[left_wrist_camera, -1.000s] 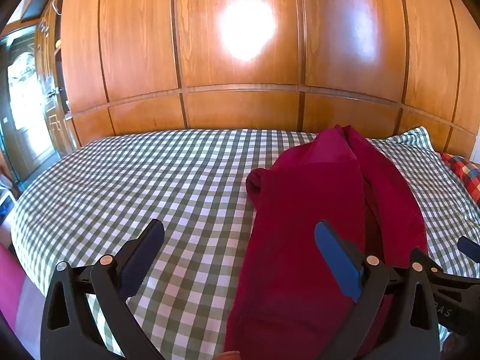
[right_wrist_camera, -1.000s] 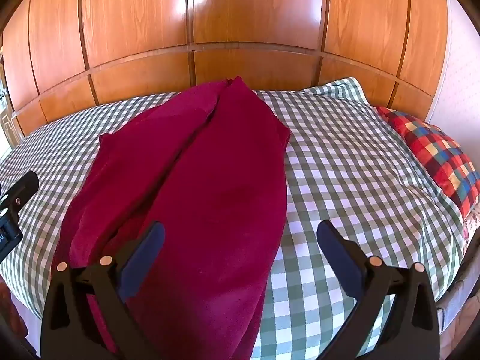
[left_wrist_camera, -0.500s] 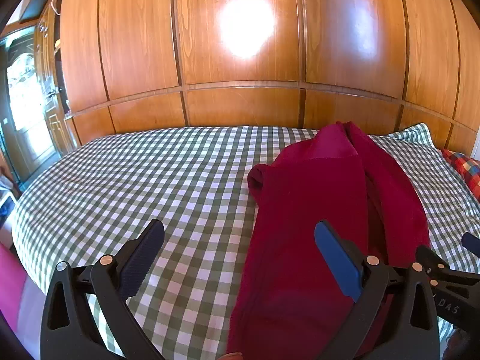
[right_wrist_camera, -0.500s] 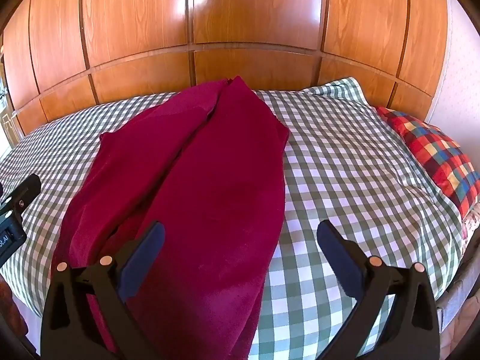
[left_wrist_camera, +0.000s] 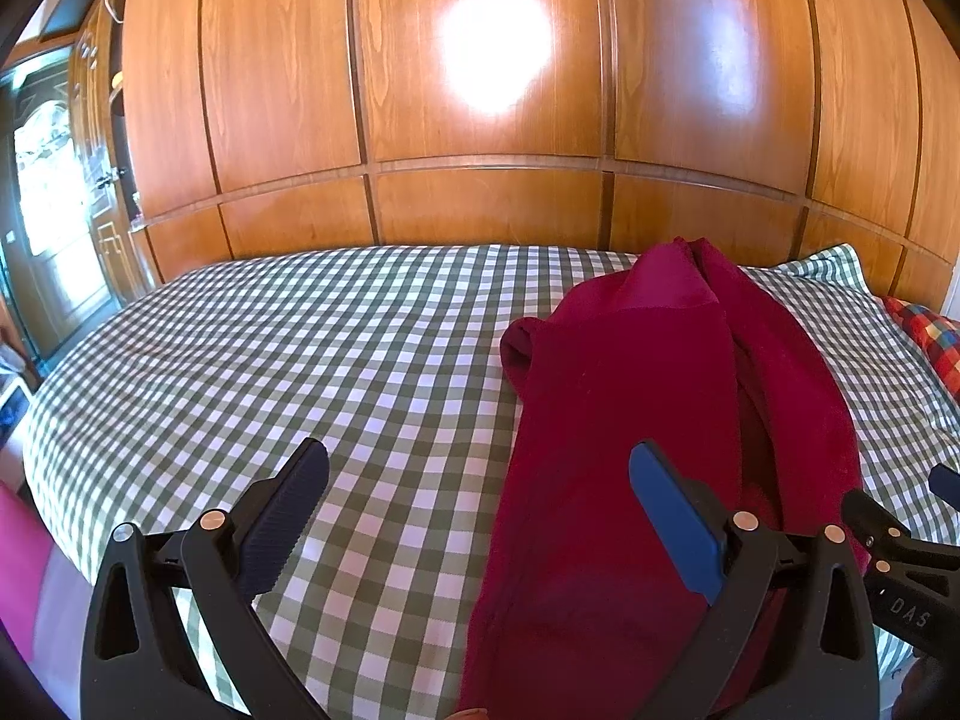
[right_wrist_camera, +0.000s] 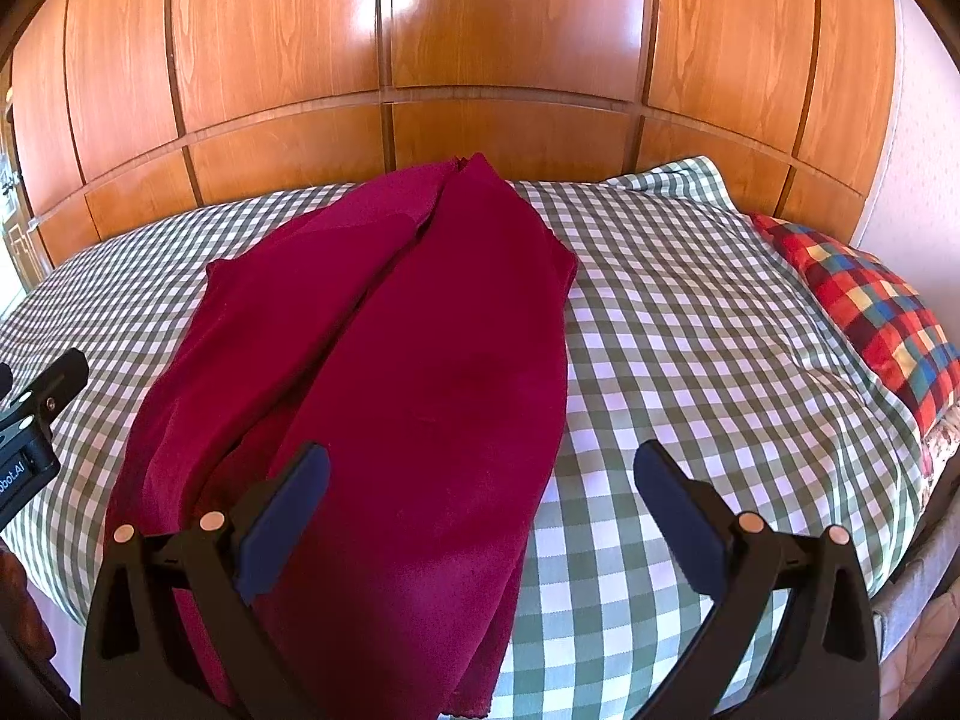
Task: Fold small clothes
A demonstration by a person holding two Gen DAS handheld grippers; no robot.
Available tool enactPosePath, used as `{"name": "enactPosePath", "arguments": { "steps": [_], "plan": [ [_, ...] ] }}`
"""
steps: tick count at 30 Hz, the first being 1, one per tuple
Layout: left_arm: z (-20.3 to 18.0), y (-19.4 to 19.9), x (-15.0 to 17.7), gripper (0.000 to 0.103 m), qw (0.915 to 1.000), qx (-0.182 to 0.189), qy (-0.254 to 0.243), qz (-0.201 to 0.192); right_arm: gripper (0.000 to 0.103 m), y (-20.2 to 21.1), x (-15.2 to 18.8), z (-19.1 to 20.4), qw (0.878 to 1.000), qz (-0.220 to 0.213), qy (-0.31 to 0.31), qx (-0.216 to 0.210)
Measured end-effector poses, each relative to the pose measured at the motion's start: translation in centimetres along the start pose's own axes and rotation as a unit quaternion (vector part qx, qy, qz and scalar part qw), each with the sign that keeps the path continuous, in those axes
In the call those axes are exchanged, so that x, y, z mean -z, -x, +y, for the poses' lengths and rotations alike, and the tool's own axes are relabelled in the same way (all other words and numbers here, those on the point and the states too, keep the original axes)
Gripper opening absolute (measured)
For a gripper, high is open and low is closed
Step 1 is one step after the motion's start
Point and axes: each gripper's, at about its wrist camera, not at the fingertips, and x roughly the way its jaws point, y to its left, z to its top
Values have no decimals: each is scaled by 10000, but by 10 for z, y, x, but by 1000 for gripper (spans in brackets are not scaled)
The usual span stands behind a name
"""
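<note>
A dark red garment (left_wrist_camera: 630, 408) lies stretched lengthwise on the green-checked bed (left_wrist_camera: 300, 360), folded in along both long sides. It also shows in the right wrist view (right_wrist_camera: 420, 372). My left gripper (left_wrist_camera: 480, 492) is open and empty, held above the garment's near left edge. My right gripper (right_wrist_camera: 480, 492) is open and empty, above the garment's near right edge. Each gripper shows at the edge of the other's view, the right one in the left wrist view (left_wrist_camera: 900, 546) and the left one in the right wrist view (right_wrist_camera: 36, 420).
A wooden panelled wall (left_wrist_camera: 480, 120) stands behind the bed. A red plaid pillow (right_wrist_camera: 870, 306) lies at the bed's right side. A door (left_wrist_camera: 54, 192) is at far left. The bed's near edge drops off just below the grippers.
Both grippers have drifted slightly; the garment sits a little lower and closer in the left view. The garment itself has not moved, and both grippers stay open.
</note>
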Motion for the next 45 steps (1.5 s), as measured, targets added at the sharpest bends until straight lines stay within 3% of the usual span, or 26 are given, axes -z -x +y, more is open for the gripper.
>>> {"name": "enactPosePath", "arguments": {
  "steps": [30,34,38,42,43,45],
  "plan": [
    [3,6,4,99,9999,44,-137,-38,101,4,2,3,10000,-21,19,-26],
    [5,2,6,99,9983,473,-309,120,101,4,2,2,9999,-2,23,-136],
    [0,-7,18,99,9910,938,-726,620,101,8,7,-8,9984,14,93,-551],
    [-4,-8,43,98,9733,1692,-1107,1086,100,14,15,-17,9921,177,301,-1205],
    [-5,-6,48,97,9700,1805,-1196,1106,96,16,19,-19,9898,242,392,-1347],
    [-10,-1,61,82,9586,2118,-1480,1197,81,18,27,-21,9854,408,478,-1579]
  ]
}}
